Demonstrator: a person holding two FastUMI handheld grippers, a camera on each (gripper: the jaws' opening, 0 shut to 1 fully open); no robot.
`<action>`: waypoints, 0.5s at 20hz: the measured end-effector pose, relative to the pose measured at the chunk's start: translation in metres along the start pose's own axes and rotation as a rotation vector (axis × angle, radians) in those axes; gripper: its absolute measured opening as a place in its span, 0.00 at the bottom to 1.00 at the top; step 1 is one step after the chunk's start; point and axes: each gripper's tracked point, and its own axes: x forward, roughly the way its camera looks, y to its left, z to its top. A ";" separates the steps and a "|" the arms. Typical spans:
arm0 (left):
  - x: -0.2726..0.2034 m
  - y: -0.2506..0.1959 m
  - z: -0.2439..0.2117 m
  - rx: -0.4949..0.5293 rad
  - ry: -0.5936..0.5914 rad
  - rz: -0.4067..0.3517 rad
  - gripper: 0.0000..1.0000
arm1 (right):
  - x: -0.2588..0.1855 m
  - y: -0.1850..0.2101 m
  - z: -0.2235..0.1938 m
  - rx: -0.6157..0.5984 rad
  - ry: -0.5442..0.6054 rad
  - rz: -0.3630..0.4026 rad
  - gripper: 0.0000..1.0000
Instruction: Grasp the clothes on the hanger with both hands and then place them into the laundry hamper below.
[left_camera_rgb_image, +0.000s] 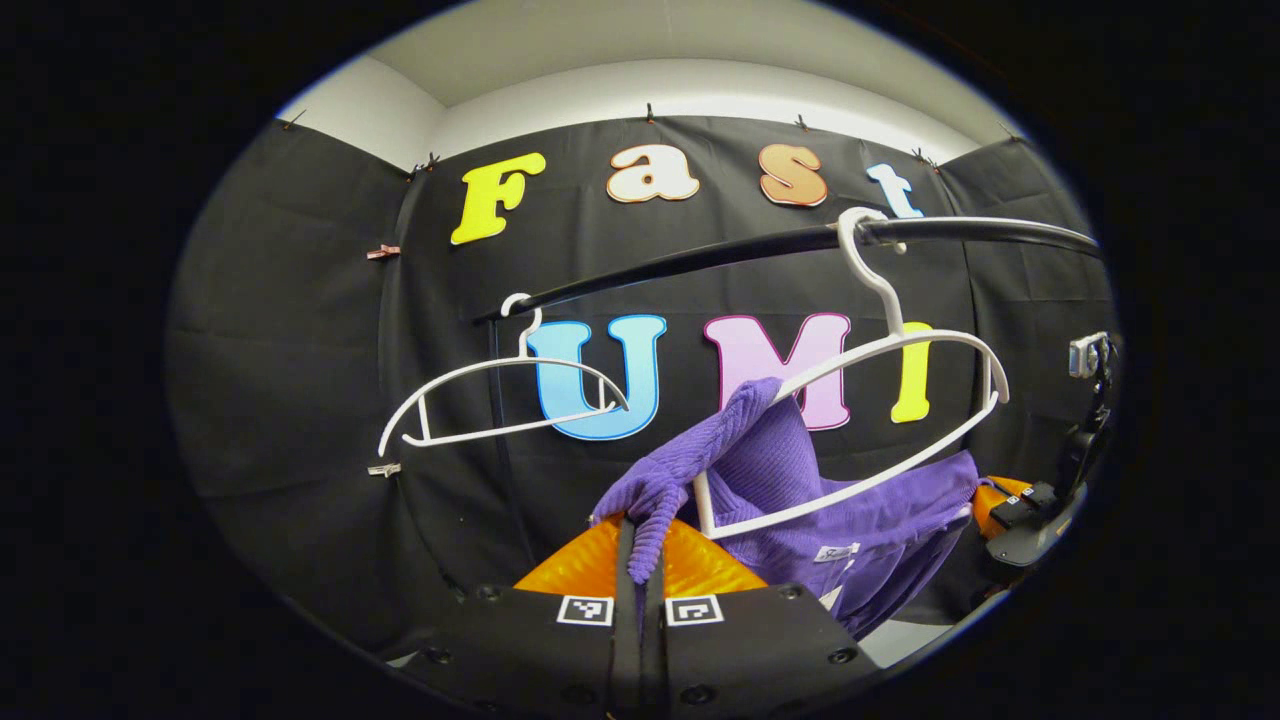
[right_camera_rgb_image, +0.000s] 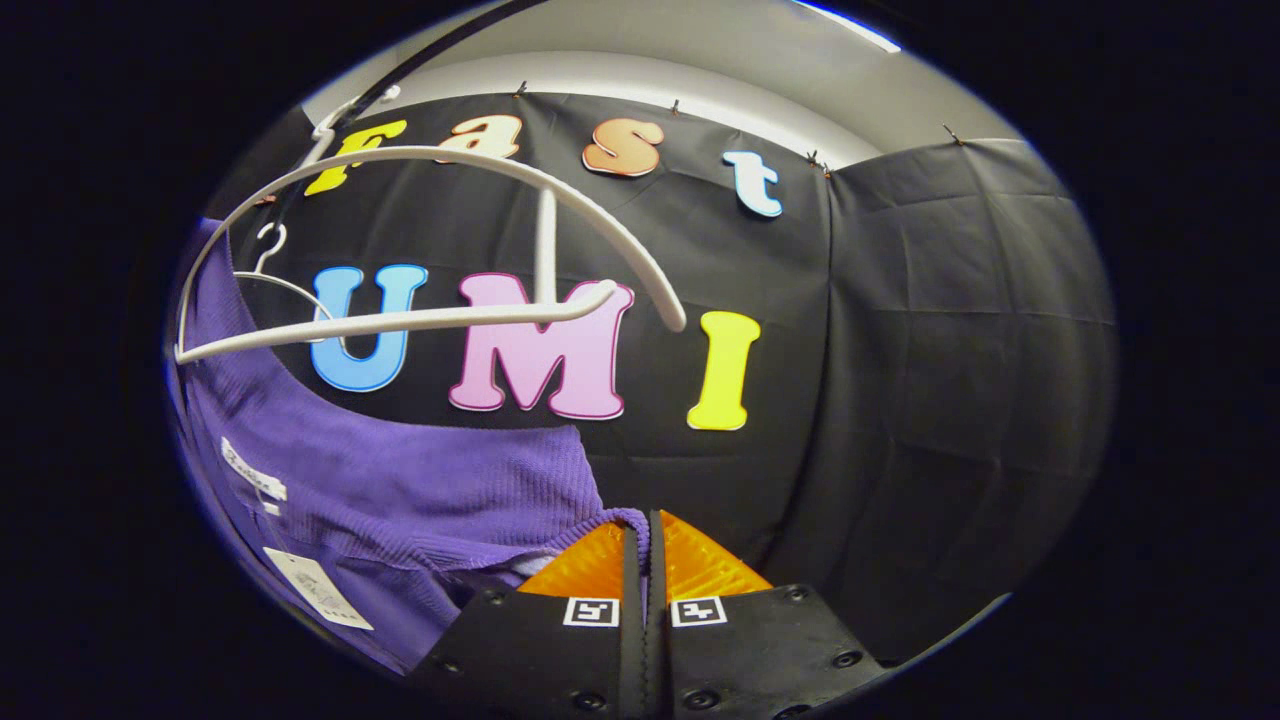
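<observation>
In the left gripper view we see our left gripper (left_camera_rgb_image: 640, 555) with its fingers pressed together on a fold of the purple ribbed knit garment (left_camera_rgb_image: 800, 480), which hangs partly off the tilted white plastic hanger (left_camera_rgb_image: 880, 420) hooked on the black horizontal rail (left_camera_rgb_image: 700, 258); a second, bare white hanger (left_camera_rgb_image: 500, 400) hangs farther along the rail. The right gripper (left_camera_rgb_image: 1010, 510) shows at the garment's far end. In the right gripper view, the right gripper's fingers are closed on the garment's edge.
</observation>
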 end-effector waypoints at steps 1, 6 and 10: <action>0.000 0.005 0.003 0.006 -0.002 0.005 0.05 | -0.006 0.008 -0.001 0.010 0.008 0.024 0.04; -0.004 0.025 0.009 0.022 -0.011 0.026 0.05 | -0.037 0.050 0.005 0.045 0.021 0.139 0.04; -0.004 0.046 0.014 0.006 -0.017 0.049 0.05 | -0.056 0.073 0.017 0.047 0.003 0.200 0.04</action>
